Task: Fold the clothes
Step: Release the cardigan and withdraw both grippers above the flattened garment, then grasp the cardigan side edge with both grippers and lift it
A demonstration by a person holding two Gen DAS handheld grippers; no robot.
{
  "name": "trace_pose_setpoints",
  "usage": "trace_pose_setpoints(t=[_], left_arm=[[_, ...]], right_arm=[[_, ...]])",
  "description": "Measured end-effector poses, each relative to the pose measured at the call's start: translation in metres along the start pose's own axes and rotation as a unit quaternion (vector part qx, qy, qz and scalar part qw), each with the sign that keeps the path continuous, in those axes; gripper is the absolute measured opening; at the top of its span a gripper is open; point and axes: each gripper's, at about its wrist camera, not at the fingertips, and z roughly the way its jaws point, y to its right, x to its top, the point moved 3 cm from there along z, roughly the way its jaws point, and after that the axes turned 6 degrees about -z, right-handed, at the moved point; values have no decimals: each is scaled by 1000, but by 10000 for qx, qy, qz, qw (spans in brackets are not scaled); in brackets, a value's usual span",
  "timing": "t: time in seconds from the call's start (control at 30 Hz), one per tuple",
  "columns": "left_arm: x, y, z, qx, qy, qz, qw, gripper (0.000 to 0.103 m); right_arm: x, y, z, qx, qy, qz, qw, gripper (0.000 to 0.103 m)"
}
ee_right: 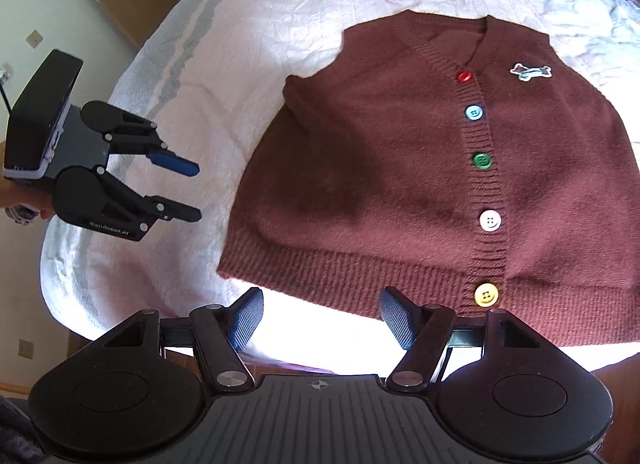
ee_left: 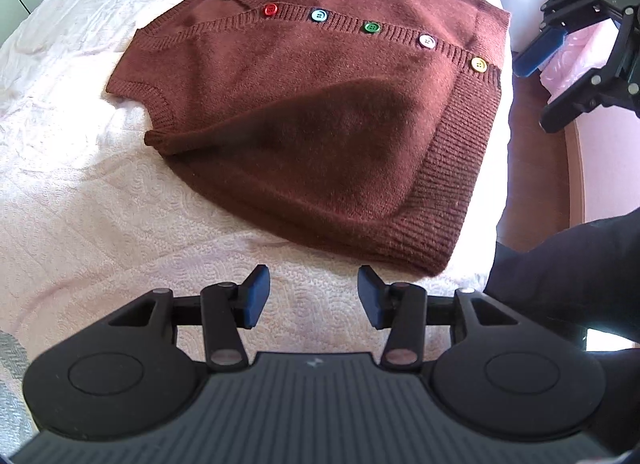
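Both sets of jaws stand apart w/ nothing between them: left gripper [ee_left: 314, 294] hovers over bare bedspread [ee_left: 80, 191] just short of the vest's near side edge, right gripper [ee_right: 322, 320] sits just off the ribbed hem [ee_right: 360, 276], near the yellow button [ee_right: 486, 294]. The vest [ee_left: 320, 111] lies flat, face up, buttoned, spread out on the bed, w/ no fold in it. Looks like the very start, approach before the first grasp. Next move prob calls for each gripper to drop to a vest edge and pinch knit only, not the bedspread under it, then lift both together. Hard to tell: whether fingertips touch fabric yet; a shadow darkens mid-vest; the hem's right end is cut off in the right view; person's sleeve [ee_left: 568, 264] blocks the bed's corner.
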Motion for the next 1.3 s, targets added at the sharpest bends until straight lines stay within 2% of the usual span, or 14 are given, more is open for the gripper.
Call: trace_pose_setpoints(t=[0.3, 0.43, 0.53, 0.7, 0.83, 1.0, 1.1, 1.17, 1.3], left_arm=[[7, 2, 3, -49, 128, -152, 9998, 44], [18, -20, -2, 31, 346, -374, 9987, 44], [37, -46, -5, 195, 525, -427, 9975, 44], [95, -92, -2, 527, 818, -497, 9940, 44], [146, -129, 16, 721, 918, -609, 9913, 44], [202, -176, 67, 881, 729, -910, 9893, 44], [226, -203, 106, 858, 593, -1096, 9885, 44], [235, -217, 130, 853, 480, -1051, 9896, 44], [250, -235, 168, 695, 268, -860, 9935, 43]], right_arm=[[-4, 18, -15, -166, -73, 75, 9998, 68], [5, 34, -28, -327, 25, 104, 9994, 68], [23, 51, -36, -498, 129, -29, 9987, 68], [79, 96, -44, -614, 274, -499, 9965, 68], [144, 148, -8, -502, 48, -1136, 9922, 68], [225, 214, 38, -360, -236, -1924, 9804, 68], [273, 253, 66, -273, -405, -2390, 9698, 68], [304, 278, 84, -205, -520, -2673, 9620, 68], [321, 296, 114, 120, -794, -2762, 9577, 68]])
